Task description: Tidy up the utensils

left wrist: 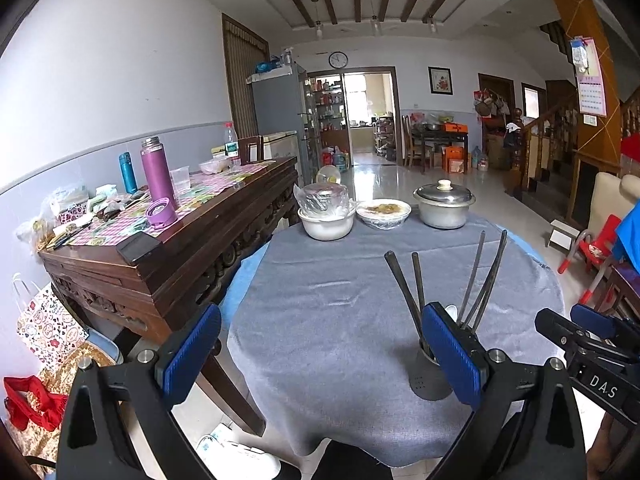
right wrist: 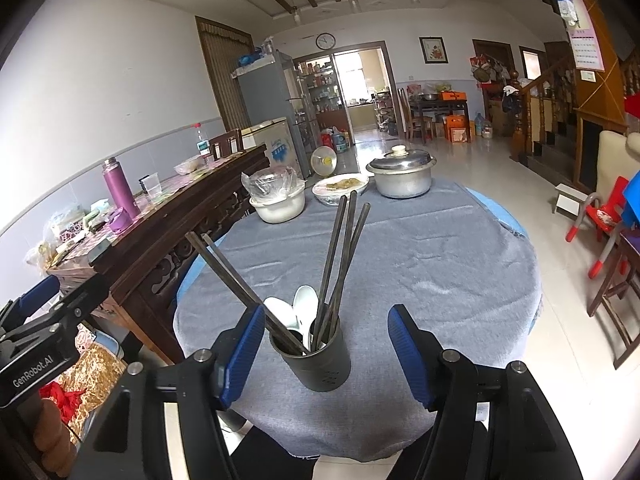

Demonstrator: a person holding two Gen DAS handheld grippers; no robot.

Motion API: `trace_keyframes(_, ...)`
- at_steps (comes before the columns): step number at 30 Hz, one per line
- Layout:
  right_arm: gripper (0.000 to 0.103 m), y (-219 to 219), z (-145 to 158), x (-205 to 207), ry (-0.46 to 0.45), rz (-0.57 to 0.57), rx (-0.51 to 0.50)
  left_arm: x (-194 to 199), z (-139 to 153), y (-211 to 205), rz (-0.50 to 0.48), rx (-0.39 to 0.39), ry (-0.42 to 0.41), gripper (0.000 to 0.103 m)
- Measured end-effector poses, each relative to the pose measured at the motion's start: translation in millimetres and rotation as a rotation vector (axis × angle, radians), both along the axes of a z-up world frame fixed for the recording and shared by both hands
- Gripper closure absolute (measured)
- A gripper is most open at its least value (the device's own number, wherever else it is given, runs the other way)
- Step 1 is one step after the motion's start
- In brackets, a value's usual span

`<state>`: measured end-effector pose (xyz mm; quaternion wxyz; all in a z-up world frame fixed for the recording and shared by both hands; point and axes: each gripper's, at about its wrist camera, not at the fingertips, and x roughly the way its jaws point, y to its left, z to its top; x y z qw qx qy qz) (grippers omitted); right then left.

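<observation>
Seen from the left wrist camera, the left gripper (left wrist: 320, 356) hangs with its blue-padded fingers (left wrist: 192, 350) spread wide and released over the near edge of a round table (left wrist: 332, 304) draped in grey cloth, nothing between them. Its right finger hides most of the dark utensil holder (left wrist: 430, 378), which stands upright near the table's front right; only the cup's lower wall and the chopsticks (left wrist: 476, 276) rising from it show. Two sticks lean up and left, three fan up and right. The right gripper (left wrist: 588, 328) enters at the far right edge. Beyond, a white bowl (left wrist: 326, 226), a wrapped dish (left wrist: 383, 214) and a lidded pot (left wrist: 444, 206) line the table's far side. The right wrist camera gives what the first cannot: the whole holder (right wrist: 316, 360), standing between the right gripper (right wrist: 326, 354) fingers (right wrist: 410, 356), which are apart and loosed, touching nothing. White spoons (right wrist: 304, 304) sit inside, bowls up, beside the chopsticks (right wrist: 340, 256), whose long axes splay left and upward. The left gripper (right wrist: 36, 320) shows at the left edge.
</observation>
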<state>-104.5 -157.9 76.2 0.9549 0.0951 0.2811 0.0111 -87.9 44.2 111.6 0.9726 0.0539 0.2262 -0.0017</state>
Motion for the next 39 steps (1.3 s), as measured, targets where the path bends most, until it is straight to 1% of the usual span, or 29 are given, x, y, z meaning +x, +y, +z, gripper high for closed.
trace_keyframes(39,0.035,6.4,6.5,-5.1,-0.002,0.015,-0.007,-1.5,-2.4,1.3,0.010,-0.013,-0.002,0.003)
